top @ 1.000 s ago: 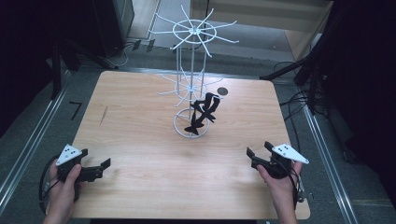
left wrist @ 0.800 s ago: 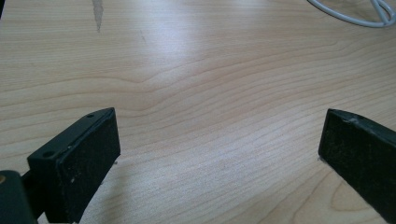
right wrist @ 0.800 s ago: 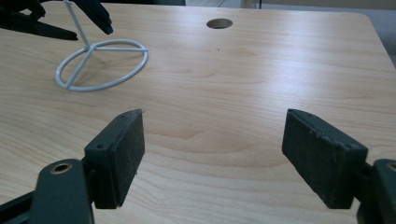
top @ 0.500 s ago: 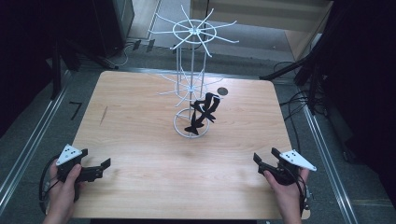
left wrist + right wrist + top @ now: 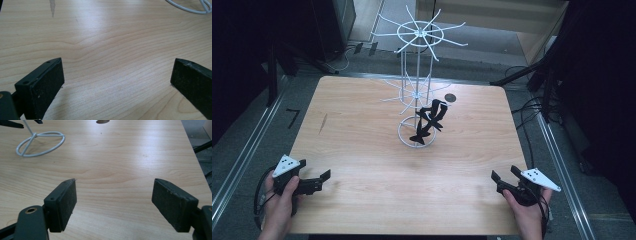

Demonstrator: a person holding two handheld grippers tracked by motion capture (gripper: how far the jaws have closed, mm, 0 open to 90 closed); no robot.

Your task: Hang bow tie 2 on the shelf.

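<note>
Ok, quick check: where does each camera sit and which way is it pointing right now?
High view: above the near table edge, looking forward and down; hands with left claw and right claw enter at the bottom.
Left gripper view: rides the left claw, low over the wood, open jaws rising in front.
Right gripper view: rides the right claw, facing the white wire stand.
Shared: the stand's ring base appears in the high and right gripper views.

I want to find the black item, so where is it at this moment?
In the high view the black item hangs on the white wire rack, just above its ring base, near the table's middle, far from both grippers.
</note>
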